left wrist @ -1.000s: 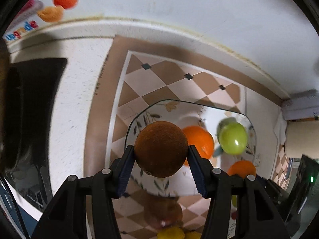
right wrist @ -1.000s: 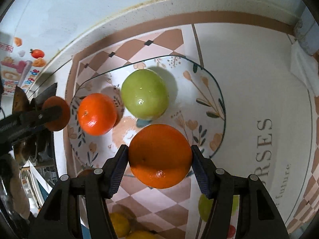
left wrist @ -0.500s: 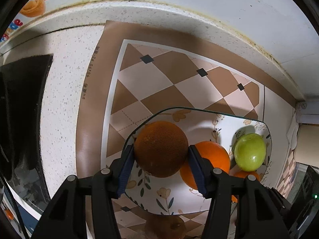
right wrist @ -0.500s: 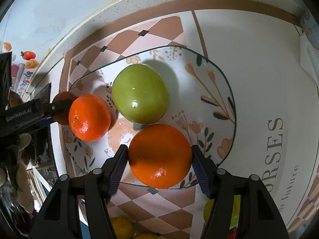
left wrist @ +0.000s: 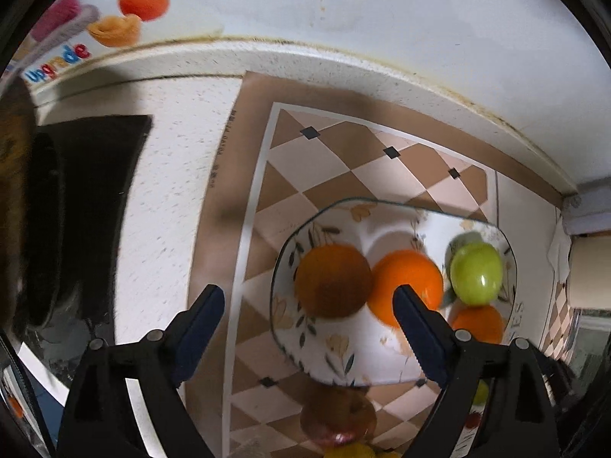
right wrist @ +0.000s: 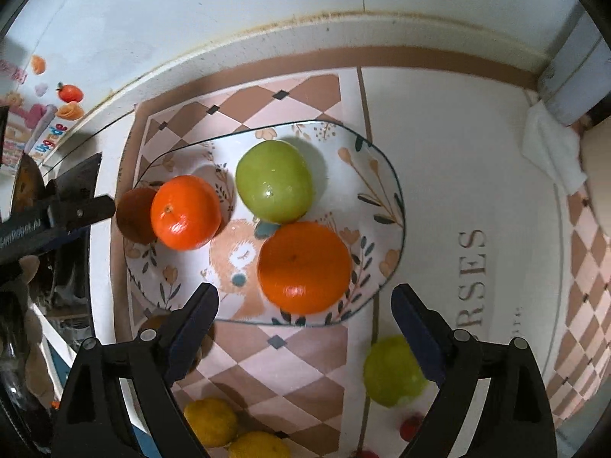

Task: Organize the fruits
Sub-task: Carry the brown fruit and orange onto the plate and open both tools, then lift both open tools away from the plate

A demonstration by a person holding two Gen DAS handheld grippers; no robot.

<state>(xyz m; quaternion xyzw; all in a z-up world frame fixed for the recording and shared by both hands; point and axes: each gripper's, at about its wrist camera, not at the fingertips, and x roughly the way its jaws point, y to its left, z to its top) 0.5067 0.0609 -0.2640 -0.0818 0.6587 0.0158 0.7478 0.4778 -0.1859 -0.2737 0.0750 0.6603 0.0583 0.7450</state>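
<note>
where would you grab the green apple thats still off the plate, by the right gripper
Take the green apple across its widest middle, coming straight down from above. It sits round on the mat with bare mat on both sides for the fingers. The right gripper, jaws opening with nothing between them, hangs just beside it.

Setting: a home kitchen, most likely. Evidence: a speckled white stone countertop meets a white wall along a discoloured sealant joint. On the countertop lies a checkered brown-and-cream mat carrying a floral plate of fruit. Left of the mat, a black surface, possibly a cooktop; blur prevents confirmation. A fruit-printed sticker is on the wall above it.
</note>
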